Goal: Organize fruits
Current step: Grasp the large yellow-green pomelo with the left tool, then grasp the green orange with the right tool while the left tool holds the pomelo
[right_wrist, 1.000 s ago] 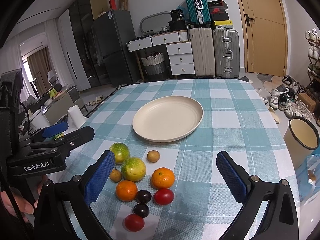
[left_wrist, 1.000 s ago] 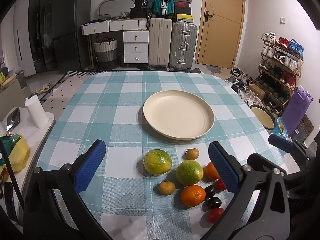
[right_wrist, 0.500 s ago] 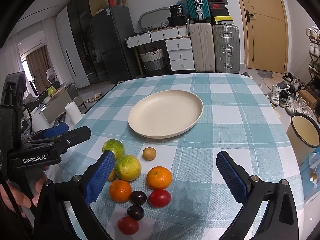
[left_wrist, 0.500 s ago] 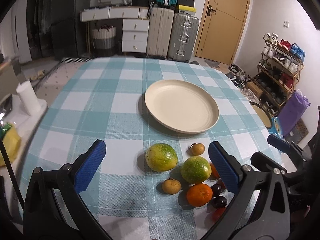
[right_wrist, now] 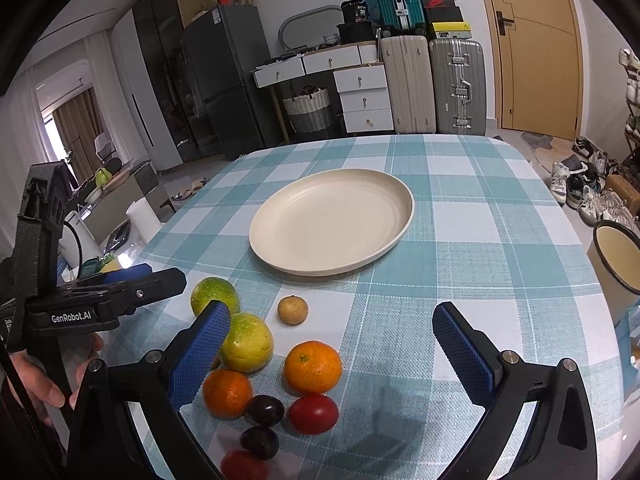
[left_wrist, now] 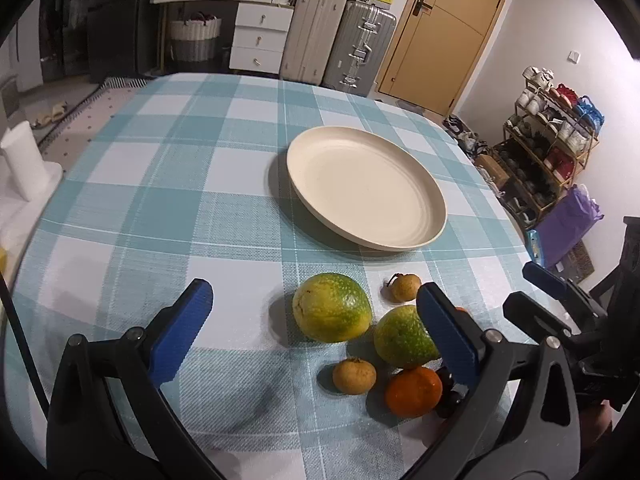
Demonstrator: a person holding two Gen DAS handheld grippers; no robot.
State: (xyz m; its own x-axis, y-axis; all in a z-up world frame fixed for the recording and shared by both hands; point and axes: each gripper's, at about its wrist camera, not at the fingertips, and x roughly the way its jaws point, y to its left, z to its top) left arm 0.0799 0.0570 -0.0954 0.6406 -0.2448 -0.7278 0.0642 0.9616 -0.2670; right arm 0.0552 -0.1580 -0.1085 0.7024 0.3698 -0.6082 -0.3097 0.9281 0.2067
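Observation:
An empty cream plate (left_wrist: 366, 194) (right_wrist: 332, 224) sits mid-table on the checked cloth. Near the front edge lies a cluster of fruit: two green-yellow fruits (left_wrist: 331, 307) (right_wrist: 247, 342), two oranges (right_wrist: 313, 367) (left_wrist: 414, 391), small brown fruits (left_wrist: 354, 375) (right_wrist: 293, 310), dark plums (right_wrist: 265, 410) and red tomatoes (right_wrist: 313, 413). My left gripper (left_wrist: 316, 336) is open, low over the green-yellow fruit, which lies between its jaws. My right gripper (right_wrist: 332, 354) is open above the oranges and plums. Both are empty.
A white enamel mug (right_wrist: 616, 258) stands at the table's right edge. Suitcases (right_wrist: 432, 84), drawers and a fridge line the back wall. A shoe rack (left_wrist: 552, 148) stands to the right, a paper roll (left_wrist: 20, 164) to the left.
Both grippers have moved forward and lower toward the fruit cluster; the fruits look larger and closer. The jaws stay open and no fruit has moved.

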